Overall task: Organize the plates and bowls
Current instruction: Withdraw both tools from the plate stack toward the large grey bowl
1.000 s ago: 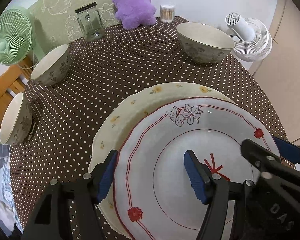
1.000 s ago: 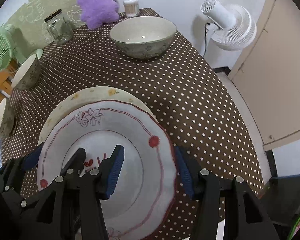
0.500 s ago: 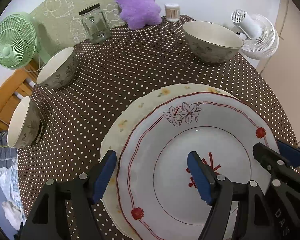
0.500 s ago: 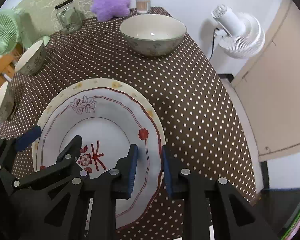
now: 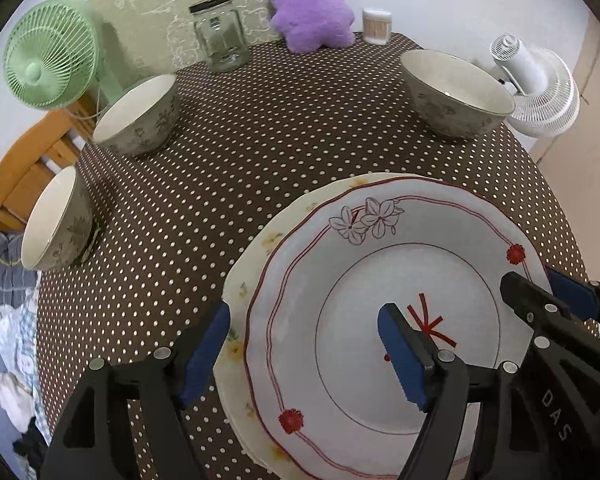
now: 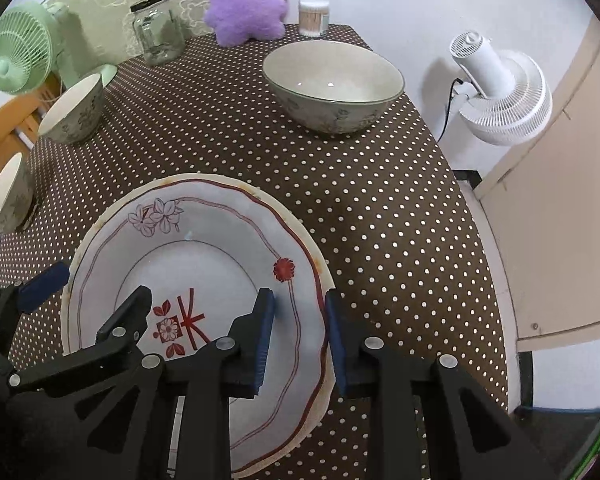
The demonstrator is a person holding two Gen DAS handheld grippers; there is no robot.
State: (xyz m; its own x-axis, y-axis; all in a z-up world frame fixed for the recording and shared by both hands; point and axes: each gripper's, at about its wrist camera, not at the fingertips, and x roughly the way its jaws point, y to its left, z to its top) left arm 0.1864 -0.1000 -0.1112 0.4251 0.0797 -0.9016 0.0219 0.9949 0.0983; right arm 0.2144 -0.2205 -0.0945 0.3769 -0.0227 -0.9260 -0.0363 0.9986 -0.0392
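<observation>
A white plate with a red rim line and flowers (image 5: 380, 280) (image 6: 204, 248) lies stacked on a cream plate with yellow flowers (image 5: 256, 248) (image 6: 204, 178) at the near edge of the dotted table. My left gripper (image 5: 304, 344) is open, its fingers straddling the plates' left rim. My right gripper (image 6: 300, 340) is open, its fingers astride the right rim without squeezing it. A large bowl (image 5: 456, 92) (image 6: 334, 82) stands far right. Two smaller bowls (image 5: 138, 114) (image 5: 54, 226) stand at the left.
A glass jar (image 5: 220, 32), a purple plush toy (image 5: 312, 4) and a small container of sticks (image 5: 376, 26) stand at the table's far edge. A green fan (image 5: 48, 68) is at the far left, a white fan (image 6: 500, 96) beyond the right edge.
Both grippers have pulled back and up from the plates. The right gripper narrowed around the rim half a second ago and has opened somewhat since. The plates stay stacked.
</observation>
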